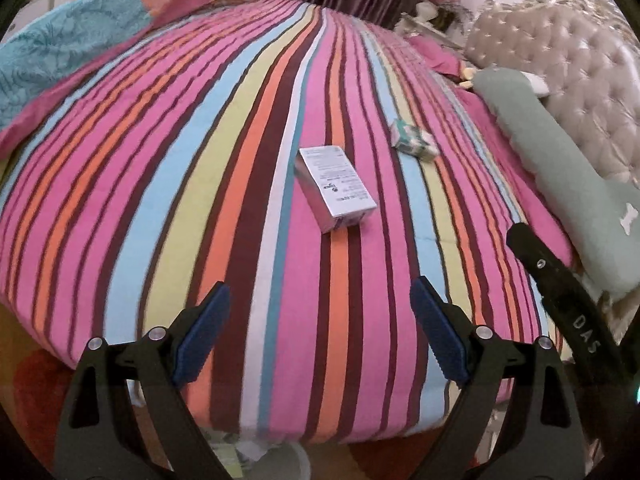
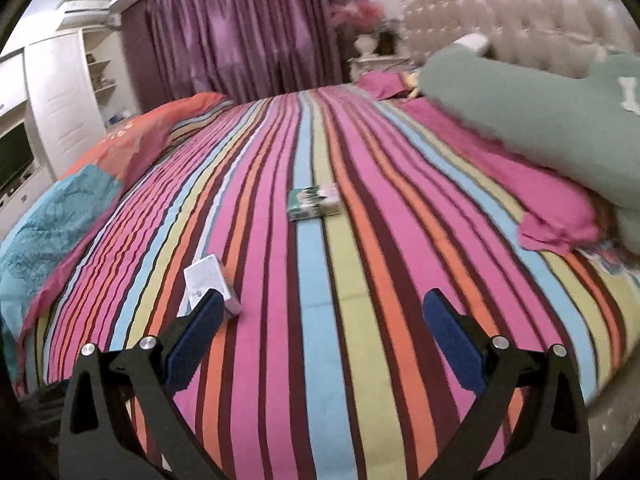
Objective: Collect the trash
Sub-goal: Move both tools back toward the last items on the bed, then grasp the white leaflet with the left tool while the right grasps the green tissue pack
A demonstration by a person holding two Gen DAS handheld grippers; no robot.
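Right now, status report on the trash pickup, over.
Left tool open, empty. Right tool open, empty. White box and green packet lying apart on striped bedspread. Nothing blocking either.

Two small boxes lie on the bed: one white carton with printed text and one green-and-white box, set well apart from each other. The bed carries one striped cover and one folded blanket in blue and orange patches at its far left side. One long green bolster pillow lies along one tufted headboard. One purple curtain hangs behind the bed. Two hand-held grippers show, the left hand-held gripper and the right hand-held gripper, each with two blue pads.
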